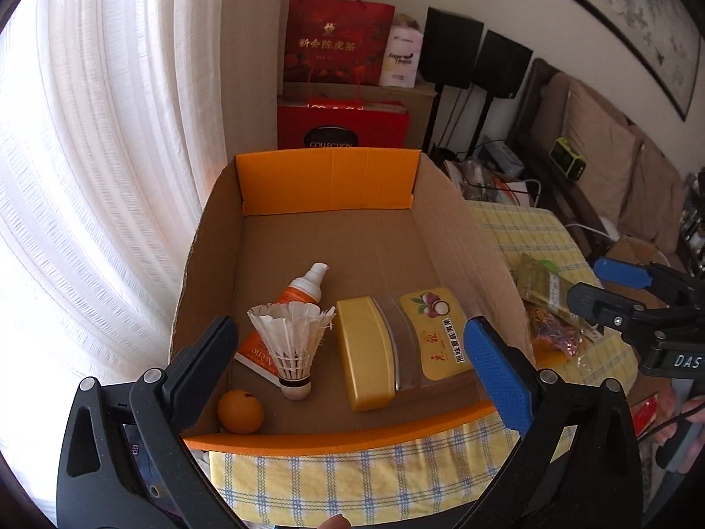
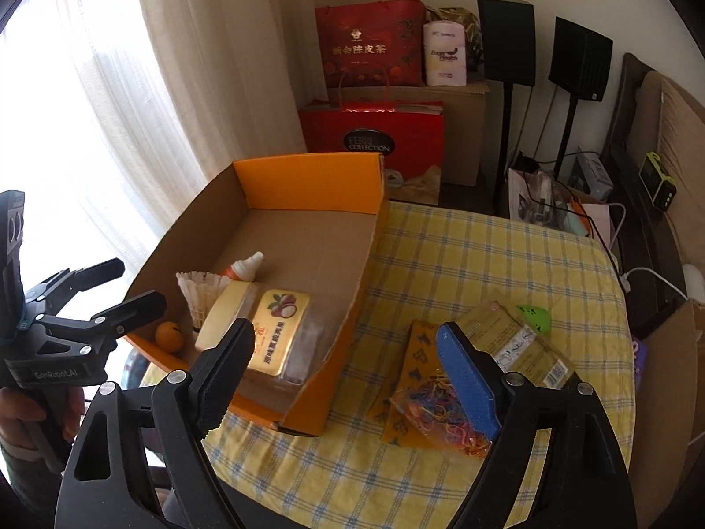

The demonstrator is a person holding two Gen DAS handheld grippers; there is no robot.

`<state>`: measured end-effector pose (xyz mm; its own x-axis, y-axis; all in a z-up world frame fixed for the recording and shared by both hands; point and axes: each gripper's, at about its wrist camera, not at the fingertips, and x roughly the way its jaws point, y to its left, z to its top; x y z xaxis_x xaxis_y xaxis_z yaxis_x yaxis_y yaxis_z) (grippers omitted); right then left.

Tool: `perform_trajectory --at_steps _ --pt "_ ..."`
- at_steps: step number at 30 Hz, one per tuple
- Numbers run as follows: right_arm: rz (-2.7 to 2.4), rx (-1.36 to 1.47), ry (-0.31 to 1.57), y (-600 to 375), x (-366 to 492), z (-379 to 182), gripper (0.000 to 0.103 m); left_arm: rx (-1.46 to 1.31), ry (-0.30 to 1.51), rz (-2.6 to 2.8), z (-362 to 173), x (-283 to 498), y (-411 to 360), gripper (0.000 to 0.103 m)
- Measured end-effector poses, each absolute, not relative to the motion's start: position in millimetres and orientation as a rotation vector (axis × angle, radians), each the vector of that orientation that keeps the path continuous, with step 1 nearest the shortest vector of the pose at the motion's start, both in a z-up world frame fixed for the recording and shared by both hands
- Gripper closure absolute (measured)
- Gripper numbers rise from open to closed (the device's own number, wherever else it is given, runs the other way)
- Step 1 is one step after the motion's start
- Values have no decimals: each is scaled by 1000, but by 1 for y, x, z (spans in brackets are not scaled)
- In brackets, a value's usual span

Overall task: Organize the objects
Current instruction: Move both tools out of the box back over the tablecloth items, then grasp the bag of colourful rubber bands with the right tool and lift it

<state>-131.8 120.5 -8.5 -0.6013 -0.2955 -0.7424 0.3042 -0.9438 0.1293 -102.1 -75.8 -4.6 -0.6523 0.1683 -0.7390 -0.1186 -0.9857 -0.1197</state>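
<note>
Box: cardboard box (image 1: pixel 335 238) is sitting on the left part of the table (image 2: pixel 484 264), its orange near rim lying close to the table's near edge.
Contents: shuttlecock (image 1: pixel 291 344), orange ball (image 1: pixel 240 411), tube (image 1: pixel 286 308), yellow case (image 1: pixel 363 352) and fruit-printed tin (image 1: pixel 434 335) are crowding the near end; the far half of the floor is lying bare.
Left gripper (image 1: pixel 352 361): jaws are standing wide apart with nothing between them, hovering over the box's near rim.
Right gripper (image 2: pixel 348 379): jaws are standing open and empty, straddling the box's right wall and the packets.
Outside box: bag of coloured rubber bands (image 2: pixel 440 414), patterned pouch (image 2: pixel 410 374), gold packet (image 2: pixel 515 344) and green piece (image 2: pixel 535 315) are lying right of the box, near the table's near right edge.
Open room: checked cloth is lying uncovered from the packets to the far edge.
</note>
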Motion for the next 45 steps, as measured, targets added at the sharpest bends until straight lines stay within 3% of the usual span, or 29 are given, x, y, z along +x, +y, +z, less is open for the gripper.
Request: perform_trajectory --at_steps 8,38,43,45 --pt "-2634 1187 -6 148 -128 -9 0 -1209 -47 2674 -4 -103 -47 0" --pt "-2744 1311 -234 277 -126 -29 0 -1161 26 2432 -4 -115 76 2" --pt "-2731 1344 -285 287 -127 -39 3 -1154 23 2388 0 -128 99 11" --pt "-2721 1358 -300 290 -127 -44 7 -1166 19 2358 -1 -137 109 23"
